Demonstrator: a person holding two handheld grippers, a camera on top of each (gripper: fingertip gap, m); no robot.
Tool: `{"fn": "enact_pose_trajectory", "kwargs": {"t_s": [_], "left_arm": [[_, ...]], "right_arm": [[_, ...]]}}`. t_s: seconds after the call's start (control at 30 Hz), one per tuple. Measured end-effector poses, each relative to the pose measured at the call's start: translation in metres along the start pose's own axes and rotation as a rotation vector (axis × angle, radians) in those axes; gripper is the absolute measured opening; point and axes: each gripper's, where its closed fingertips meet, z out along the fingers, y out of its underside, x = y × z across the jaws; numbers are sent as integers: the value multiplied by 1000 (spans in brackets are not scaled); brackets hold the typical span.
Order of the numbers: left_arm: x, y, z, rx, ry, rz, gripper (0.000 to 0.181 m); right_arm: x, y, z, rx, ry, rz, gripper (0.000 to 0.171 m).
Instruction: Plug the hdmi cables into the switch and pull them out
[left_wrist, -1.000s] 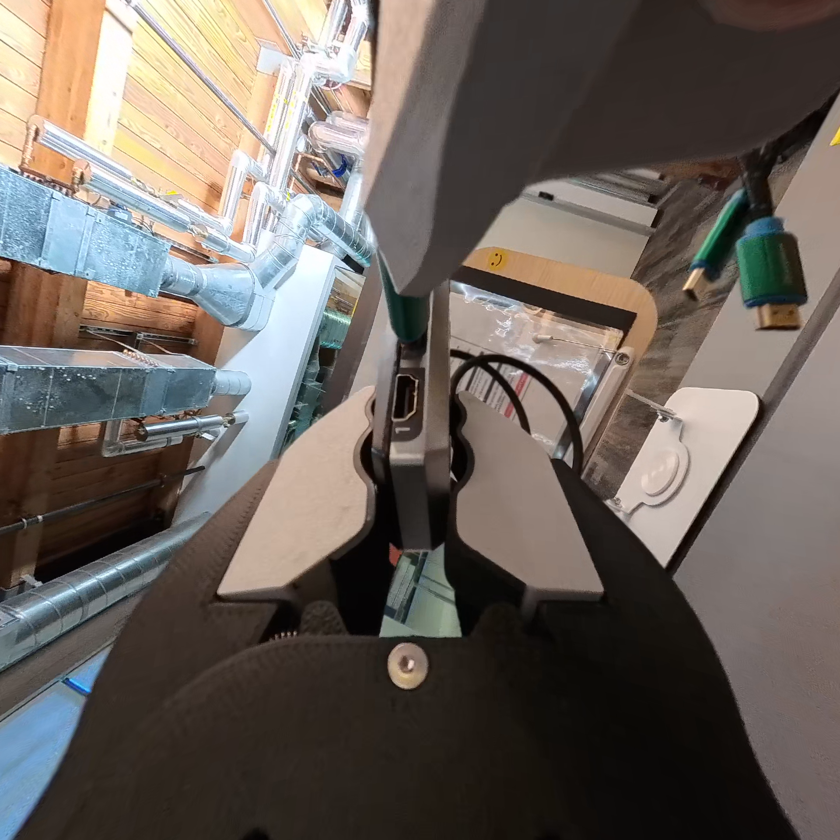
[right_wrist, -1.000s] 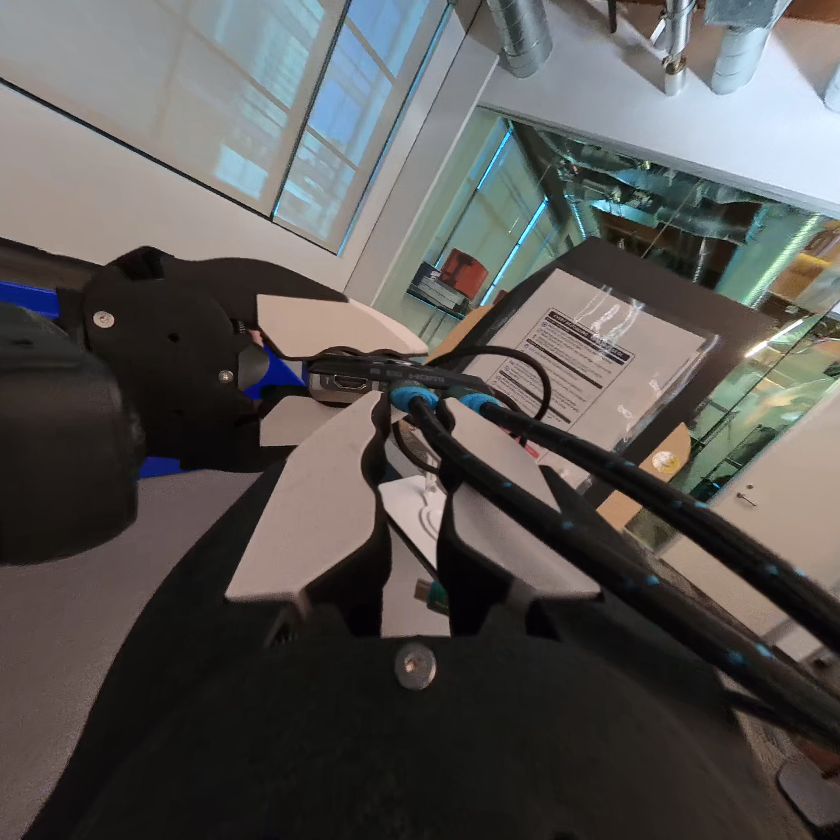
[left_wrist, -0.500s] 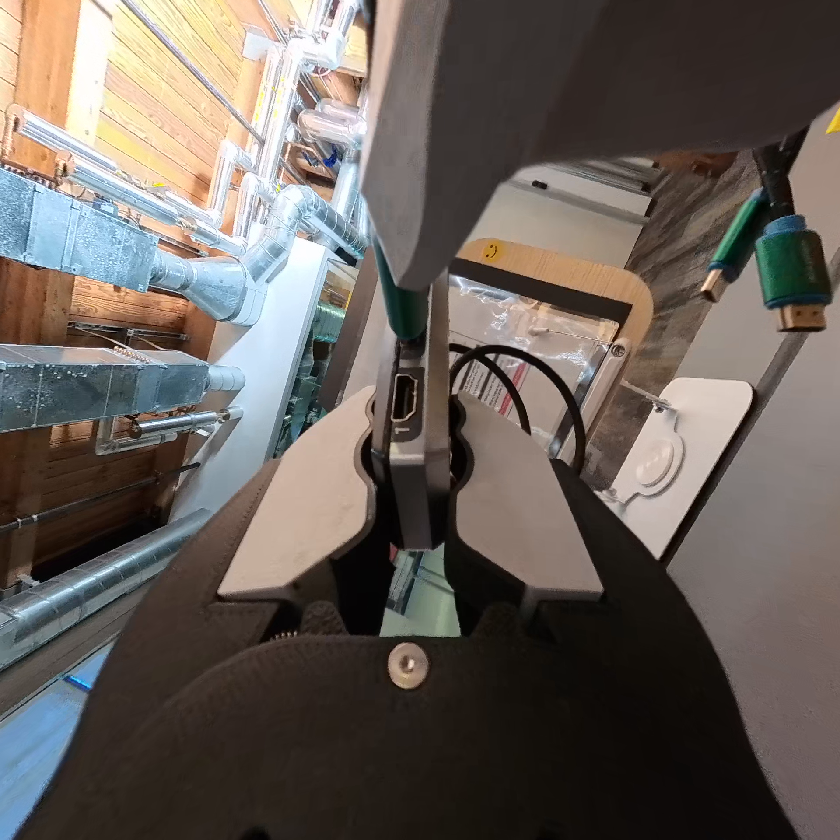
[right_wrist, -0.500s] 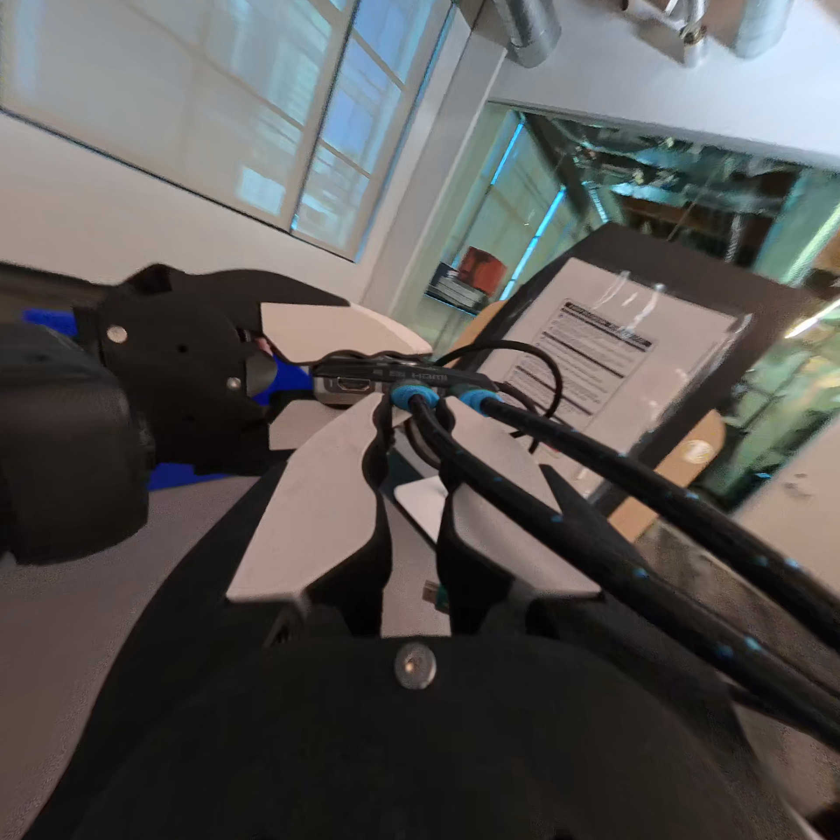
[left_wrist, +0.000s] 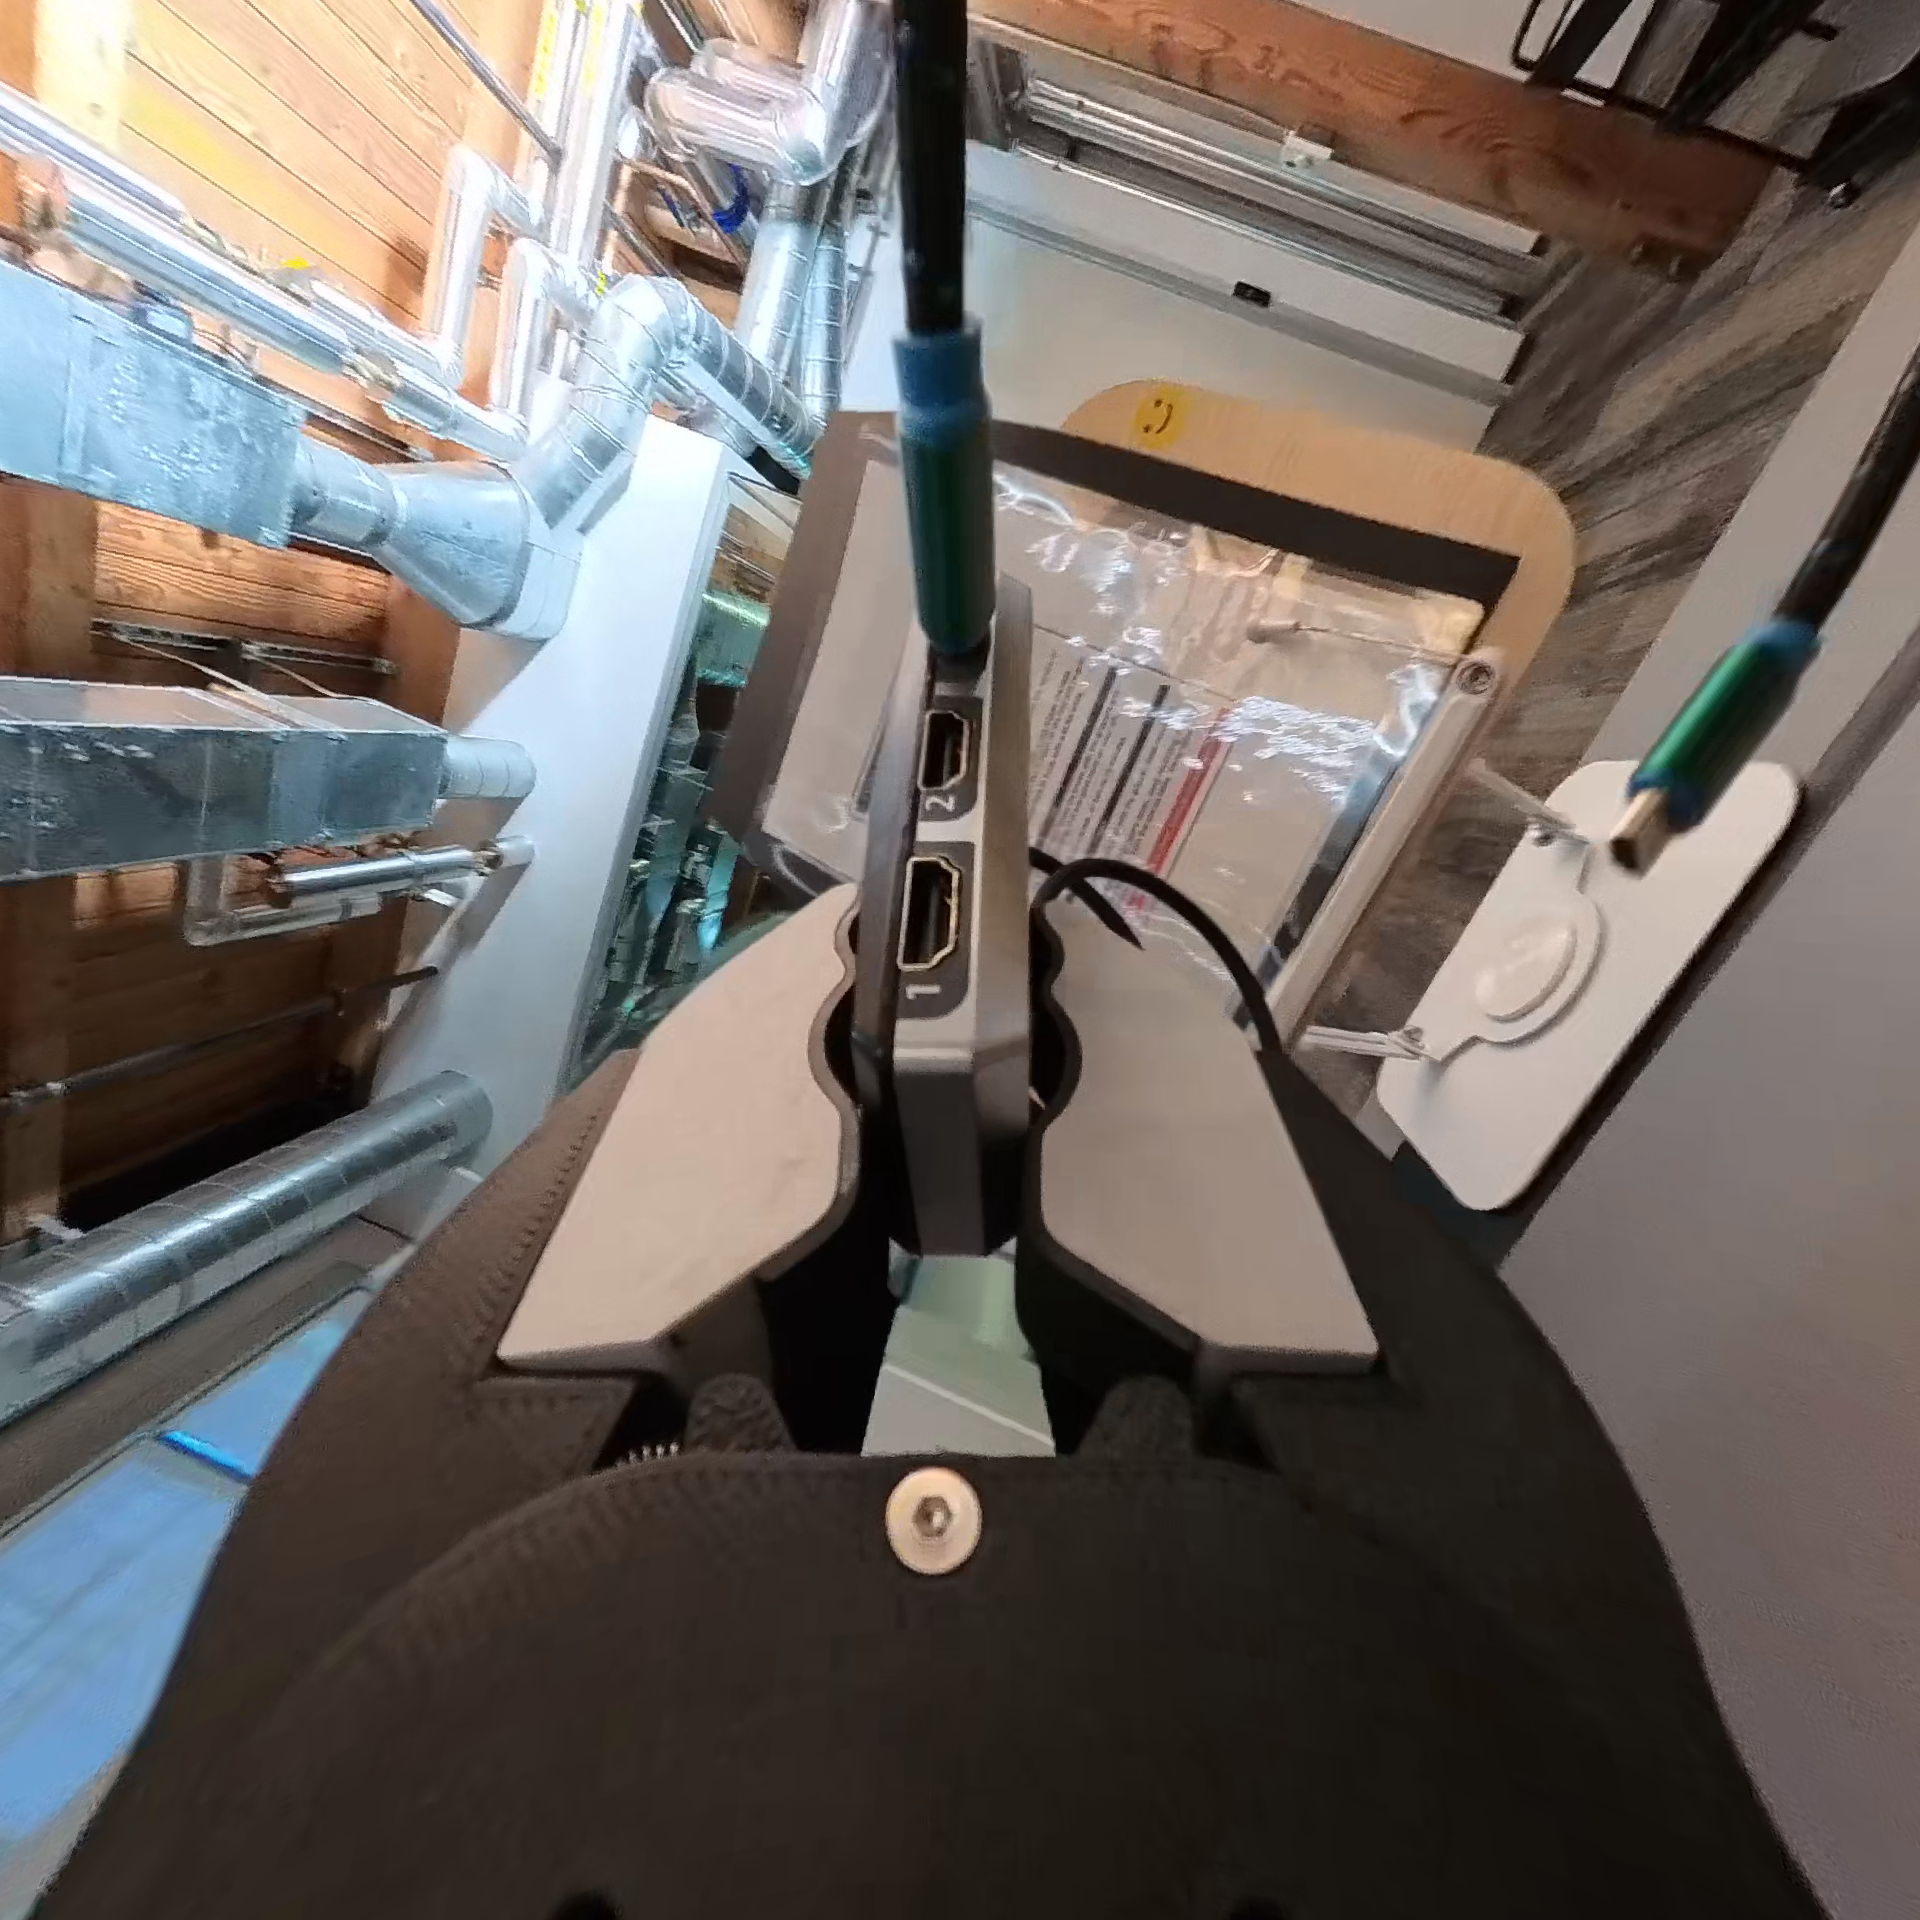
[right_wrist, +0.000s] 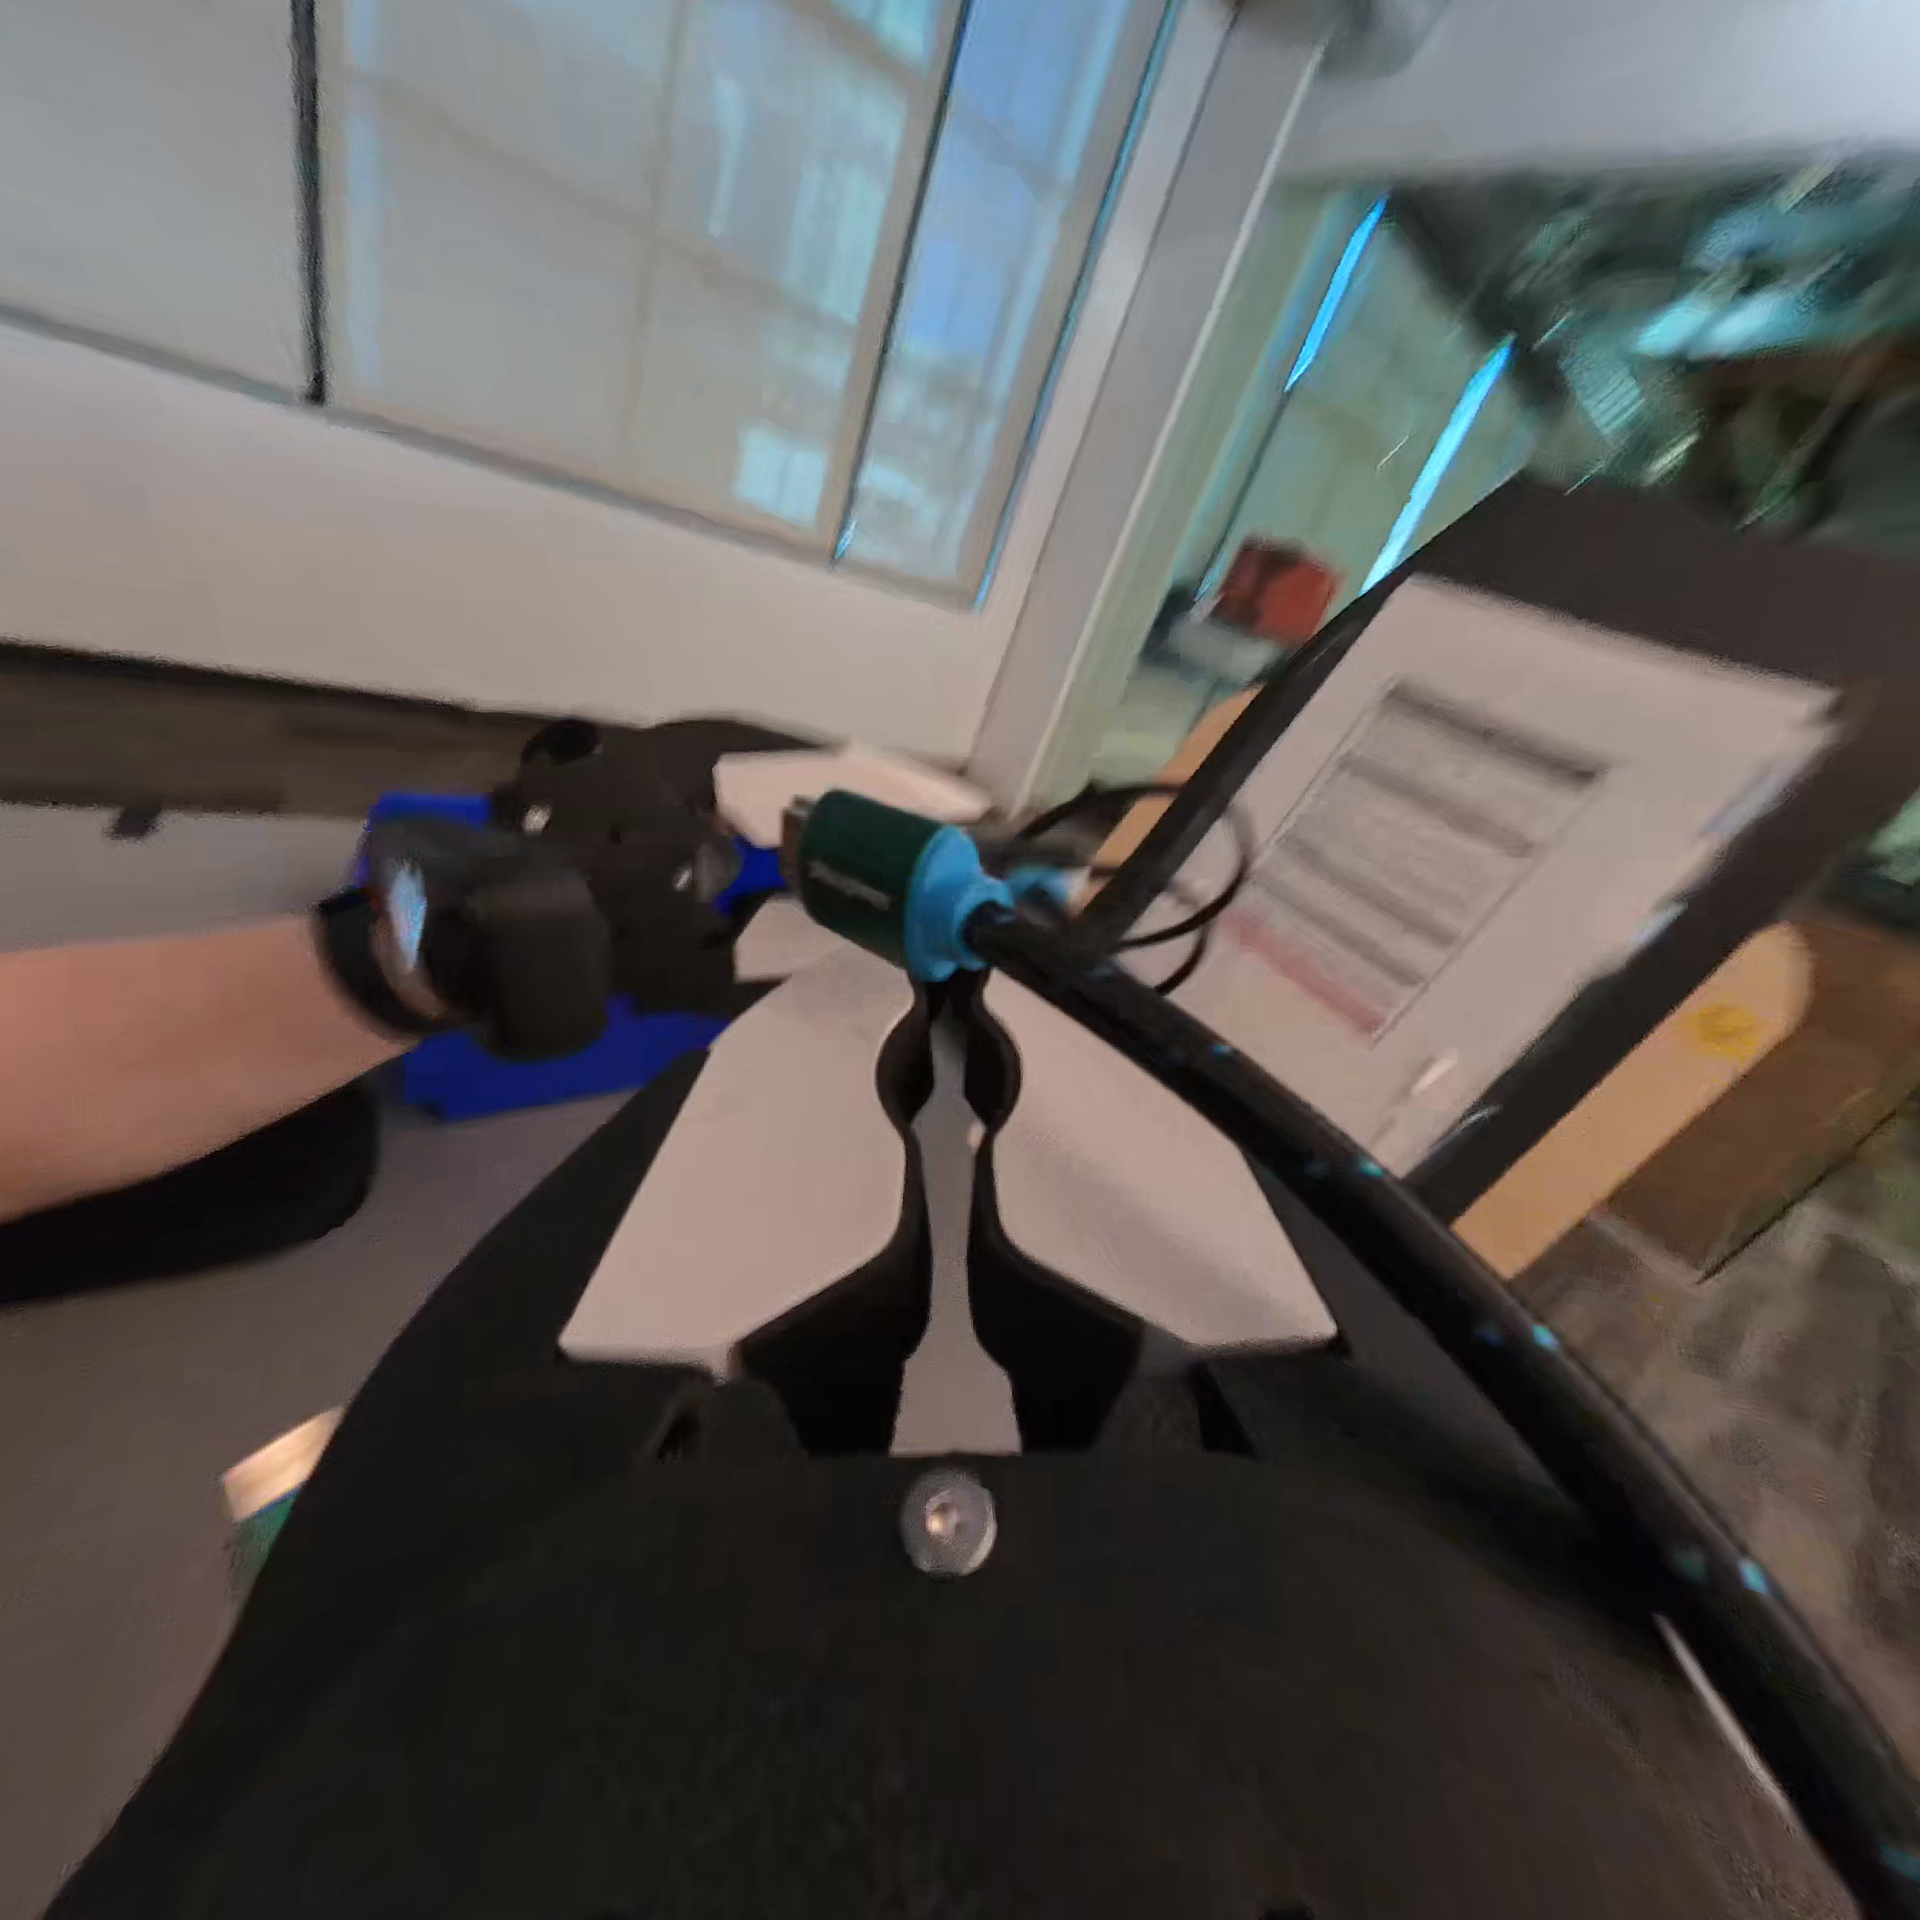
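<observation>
The left claw (left_wrist: 940, 1049) grips the switch (left_wrist: 951, 997); the right claw (right_wrist: 943, 1013) pinches 1 cable plug (right_wrist: 868, 868), its length pointing to 10 o'clock.

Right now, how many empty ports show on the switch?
2 ports: one between the tips of the left claw, one just beyond it, beside the plugged-in green connector. Other sides are hidden.

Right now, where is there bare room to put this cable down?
Bare grey table left of the right claw, bordered by the forearm and blue block. Crowded ahead past the held cable: left claw, switch, plugged cable.
</observation>
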Motion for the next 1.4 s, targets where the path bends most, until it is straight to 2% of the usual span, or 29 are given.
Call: {"fn": "enact_pose_trajectory", "kwargs": {"t_s": [0.1, 0.27, 0.47, 0.7, 0.8, 0.93, 1.0, 1.07, 1.13, 1.2, 1.3, 1.37, 1.4], "left_arm": [[3, 6, 1, -14, 66, -82, 26], [1, 20, 3, -47, 117, -156, 26], [0, 39, 9, -108, 100, -95, 26], [-13, 59, 8, -148, 110, -171, 26], [-20, 65, 7, -159, 97, -181, 26], [-30, 75, 6, -184, 76, -182, 26], [-35, 79, 5, -193, 75, -191, 26], [-39, 81, 4, -196, 75, -204, 26], [-43, 83, 2, -196, 77, -222, 26], [-45, 83, 1, -191, 79, -235, 26], [-44, 81, 1, -186, 89, -240, 26], [-41, 81, 1, -189, 98, -237, 26], [-40, 81, 2, -192, 104, -235, 26]], "right_arm": [[-16, 59, 7, -339, -190, 129, 0], [-9, 101, 20, -441, -196, 131, 0], [-6, 116, 40, -434, -110, -42, 0], [-38, 149, 44, -569, -277, -157, 2], [-34, 165, 57, -562, -230, -97, 10], [-44, 206, 84, -576, -187, 51, 21], [-63, 230, 94, -602, -259, -55, 21], [-64, 252, 99, -643, -249, -317, 27], [-69, 266, 104, -661, -279, -460, 28], [-77, 279, 108, -689, -341, -440, 27], [-93, 285, 117, -655, -465, -302, 24], [-110, 289, 114, -682, -594, -172, 33], [-111, 290, 117, -689, -595, -146, 33]]}}
